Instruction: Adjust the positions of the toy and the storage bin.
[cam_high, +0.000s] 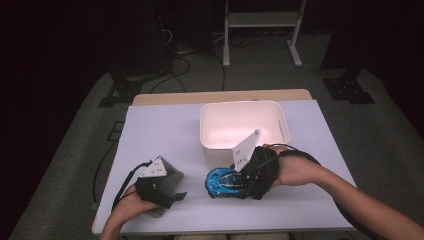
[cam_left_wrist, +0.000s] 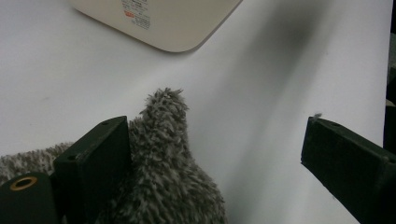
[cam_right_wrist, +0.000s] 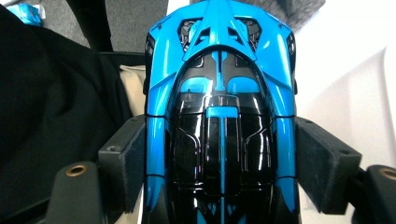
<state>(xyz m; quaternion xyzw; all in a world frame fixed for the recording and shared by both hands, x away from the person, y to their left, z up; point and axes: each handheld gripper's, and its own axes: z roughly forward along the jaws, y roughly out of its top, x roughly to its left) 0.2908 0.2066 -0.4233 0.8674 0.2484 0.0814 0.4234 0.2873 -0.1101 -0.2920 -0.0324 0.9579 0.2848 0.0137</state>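
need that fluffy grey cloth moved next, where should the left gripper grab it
Pinch the raised tuft of the grey cloth, coming from above. It stands up off the table, so both jaws fit around it; the left gripper is open, with one jaw already beside it.

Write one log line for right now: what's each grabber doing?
left gripper: open, beside fuzzy grey cloth | right gripper: shut on blue-and-black toy car | white plastic bin: behind car, nothing seen inside

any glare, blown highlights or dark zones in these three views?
High view: the white bin is blown out inside, and the room around the table falls to near black. Right gripper view: soft reflections streak the blue and black toy car; the left background is dark. Left gripper view: even light, with a broad soft shadow across the table beside the grey fuzzy cloth.
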